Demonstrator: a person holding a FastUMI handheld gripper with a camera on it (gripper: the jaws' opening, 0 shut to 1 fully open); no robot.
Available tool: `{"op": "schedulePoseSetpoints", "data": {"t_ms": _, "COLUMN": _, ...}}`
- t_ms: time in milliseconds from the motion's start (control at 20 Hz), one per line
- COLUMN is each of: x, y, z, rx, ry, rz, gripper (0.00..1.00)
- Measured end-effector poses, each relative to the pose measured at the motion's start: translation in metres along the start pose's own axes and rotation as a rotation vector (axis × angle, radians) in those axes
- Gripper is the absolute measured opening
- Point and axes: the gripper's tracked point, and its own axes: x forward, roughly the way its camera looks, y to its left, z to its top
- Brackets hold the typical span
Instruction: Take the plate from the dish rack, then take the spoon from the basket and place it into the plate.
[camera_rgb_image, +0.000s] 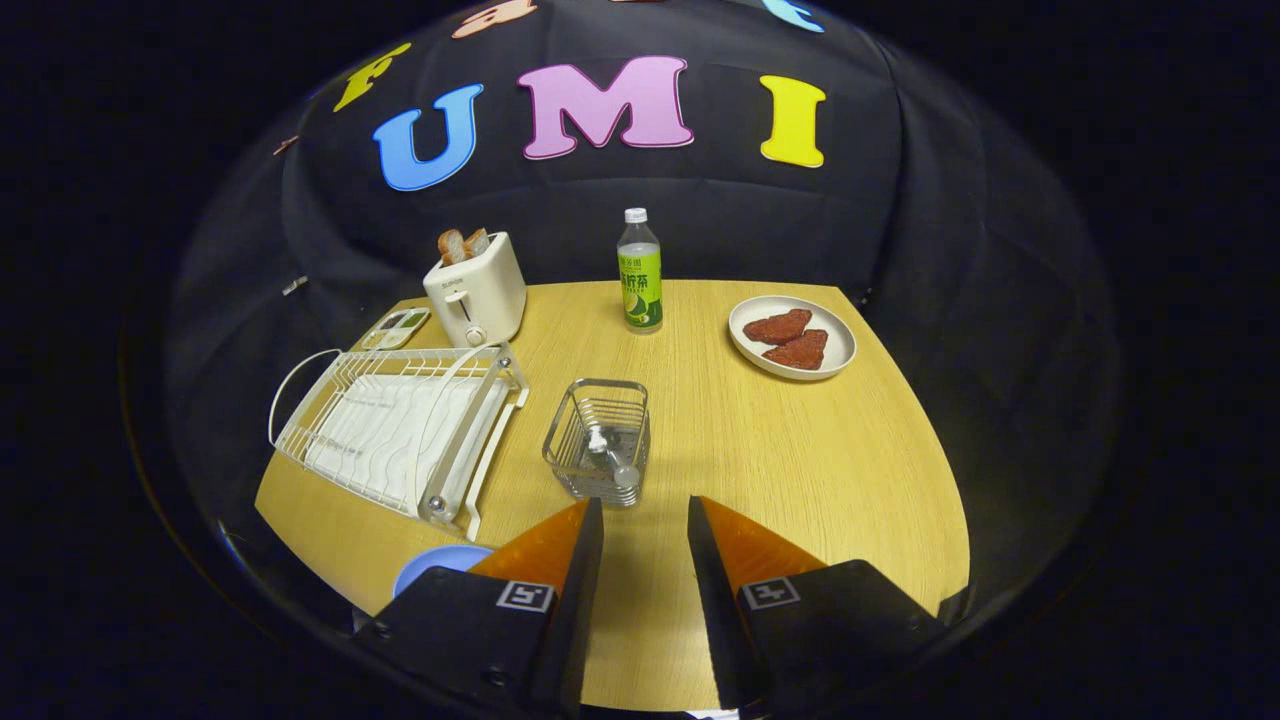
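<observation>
I see blue plate (432, 566) lower left of frame, off dish rack (400, 425), tucked beside left finger. Fingers (645, 520) parted narrow, empty. Spoon (610, 458) in wire basket (598, 440), centre frame, just ahead of fingertips, slightly left. My guess: descend straight, straddle handle, close gently, avoid basket rim.

Light wooden table (800, 450), black cloth wall (900, 220) draped behind; dim surroundings, even light

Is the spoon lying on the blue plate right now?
No, the spoon sits in the wire basket just ahead of the open hand-held gripper, while the blue plate lies beside its fingers.
</observation>
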Motion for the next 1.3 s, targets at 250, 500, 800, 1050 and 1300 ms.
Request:
{"op": "schedulePoseSetpoints", "data": {"t_ms": 250, "x": 0.032, "y": 0.002, "z": 0.001, "rx": -0.013, "ry": 0.05, "rz": 0.044, "gripper": 0.66}}
{"op": "schedulePoseSetpoints", "data": {"t_ms": 500, "x": 0.049, "y": 0.018, "z": 0.0, "rx": -0.049, "ry": 0.071, "rz": 0.104, "gripper": 0.59}}
{"op": "schedulePoseSetpoints", "data": {"t_ms": 800, "x": 0.055, "y": 0.021, "z": -0.002, "rx": -0.079, "ry": 0.089, "rz": 0.132, "gripper": 0.18}}
{"op": "schedulePoseSetpoints", "data": {"t_ms": 1050, "x": 0.046, "y": 0.02, "z": 0.01, "rx": -0.098, "ry": 0.057, "rz": 0.117, "gripper": 0.12}}
{"op": "schedulePoseSetpoints", "data": {"t_ms": 1300, "x": 0.013, "y": 0.024, "z": 0.028, "rx": -0.095, "ry": 0.015, "rz": 0.113, "gripper": 0.12}}
